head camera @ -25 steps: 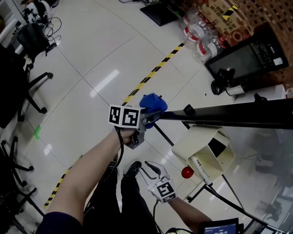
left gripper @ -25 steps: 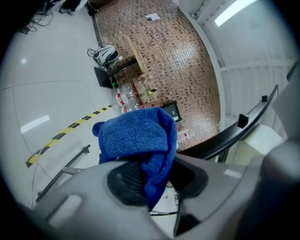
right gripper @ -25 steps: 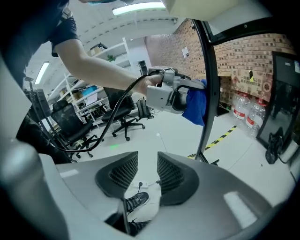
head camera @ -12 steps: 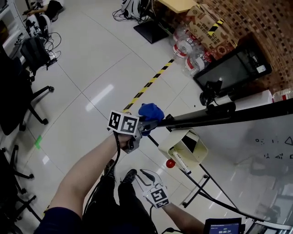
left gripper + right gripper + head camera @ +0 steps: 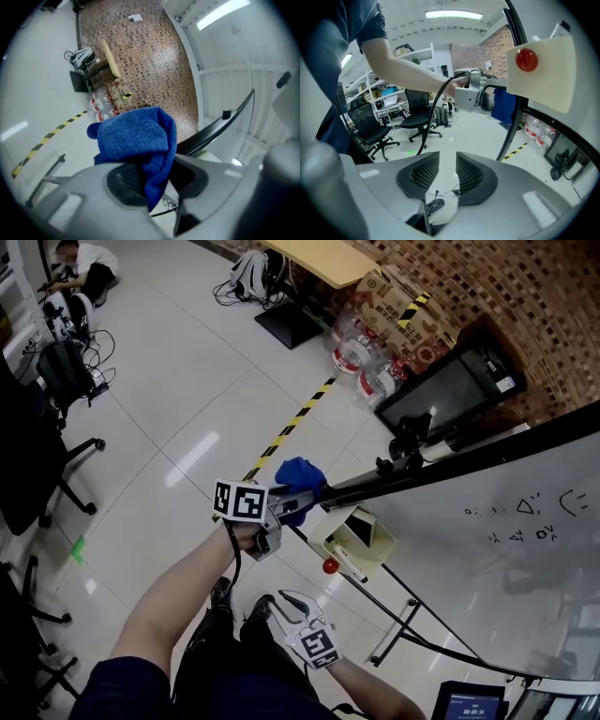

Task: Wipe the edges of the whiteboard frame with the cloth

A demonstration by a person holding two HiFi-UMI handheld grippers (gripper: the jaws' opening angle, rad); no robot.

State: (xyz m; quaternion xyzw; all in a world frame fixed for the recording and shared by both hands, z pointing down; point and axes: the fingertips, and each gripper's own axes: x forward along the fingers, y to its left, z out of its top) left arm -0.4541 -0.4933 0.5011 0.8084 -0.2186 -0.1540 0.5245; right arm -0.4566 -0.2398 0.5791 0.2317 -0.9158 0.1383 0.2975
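While tight in the closed left gripper, blue cloth at the whiteboard frame corner.

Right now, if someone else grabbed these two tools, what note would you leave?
Left gripper: shut on the blue cloth, at the end of the whiteboard frame.
Right gripper: held low, jaws just been closing, slightly apart, nothing between them.
Done: can't tell how much is wiped.
Left to do: run the cloth along the frame's edges.
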